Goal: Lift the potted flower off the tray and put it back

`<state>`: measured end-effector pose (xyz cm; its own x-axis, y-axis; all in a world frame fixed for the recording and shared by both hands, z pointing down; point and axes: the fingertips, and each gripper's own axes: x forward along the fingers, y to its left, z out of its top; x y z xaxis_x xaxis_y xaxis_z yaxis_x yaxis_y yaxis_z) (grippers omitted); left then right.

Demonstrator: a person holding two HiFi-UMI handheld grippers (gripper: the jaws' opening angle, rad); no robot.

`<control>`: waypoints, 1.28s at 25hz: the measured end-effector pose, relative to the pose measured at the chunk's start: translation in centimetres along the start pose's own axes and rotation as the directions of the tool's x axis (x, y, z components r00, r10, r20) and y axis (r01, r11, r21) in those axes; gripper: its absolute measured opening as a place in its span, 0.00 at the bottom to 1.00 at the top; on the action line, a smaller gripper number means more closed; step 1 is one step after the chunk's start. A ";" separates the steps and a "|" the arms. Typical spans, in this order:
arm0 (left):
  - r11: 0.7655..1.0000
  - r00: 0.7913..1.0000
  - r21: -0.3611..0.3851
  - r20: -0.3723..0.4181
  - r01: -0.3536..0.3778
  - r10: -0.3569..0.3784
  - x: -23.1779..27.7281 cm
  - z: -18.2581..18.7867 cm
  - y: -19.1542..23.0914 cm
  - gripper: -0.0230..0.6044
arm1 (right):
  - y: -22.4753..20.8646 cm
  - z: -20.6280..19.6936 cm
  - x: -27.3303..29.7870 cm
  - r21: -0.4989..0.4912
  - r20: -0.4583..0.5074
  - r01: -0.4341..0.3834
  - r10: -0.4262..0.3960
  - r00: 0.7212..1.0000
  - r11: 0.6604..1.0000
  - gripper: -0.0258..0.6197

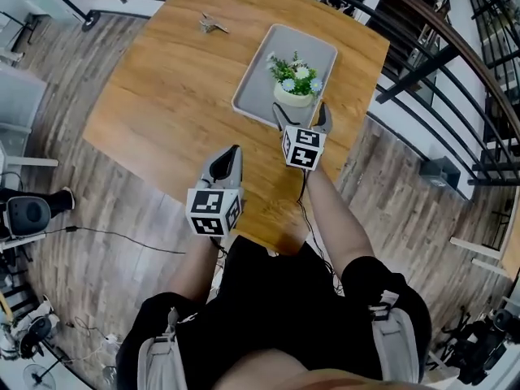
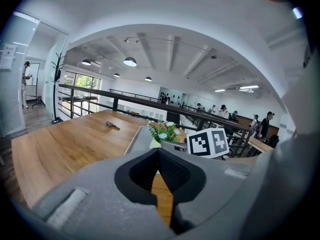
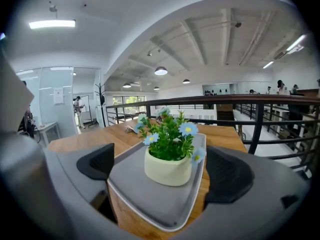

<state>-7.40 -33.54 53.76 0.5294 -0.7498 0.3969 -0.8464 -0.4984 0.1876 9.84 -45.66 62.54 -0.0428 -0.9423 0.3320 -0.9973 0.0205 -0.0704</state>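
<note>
Your right tongs (image 3: 167,170) are spread wide and empty, lined up on the potted flower (image 3: 170,154). It stands upright at the near end of the grey tray (image 3: 150,204) on the tabletop (image 1: 162,96), just ahead of your pads, nothing touching yet. Your left tongs (image 2: 159,154) are clenched on nothing, hanging back near the tabletop's front edge. That little cream pot looks light and stiff, but its rounded wall is smooth, so it could slip. The blue blooms and leaves look soft and will crush. Take the pot across its body, below the rim, and squeeze gently. The tray looks light enough to shift.
</note>
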 end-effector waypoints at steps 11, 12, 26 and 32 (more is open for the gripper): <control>0.998 0.996 -0.021 -0.064 -0.065 0.063 -0.1 -2.4 4.6 0.06 | -2.7 -4.0 7.5 0.054 -0.137 0.157 -0.149 0.979 0.986 0.90; 0.997 0.996 -0.022 -0.065 -0.068 0.067 0.0 -2.5 5.0 0.06 | -2.9 -4.1 8.1 0.052 -0.142 0.162 -0.153 0.978 0.985 0.90; 0.998 0.996 -0.031 -0.070 -0.060 0.058 0.3 -2.7 6.3 0.06 | -2.1 -4.2 11.7 0.079 -0.177 0.125 -0.110 0.978 0.989 0.91; 0.996 0.994 -0.045 -0.079 -0.073 0.069 -0.1 -3.6 6.5 0.06 | -2.3 -4.2 12.3 0.082 -0.197 0.096 -0.078 0.977 0.992 0.92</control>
<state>-13.15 -35.18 58.16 0.4636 -0.7454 0.4791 -0.8844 -0.4225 0.1984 11.34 -55.92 70.74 0.0242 -0.8568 0.5150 -0.9886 -0.0971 -0.1152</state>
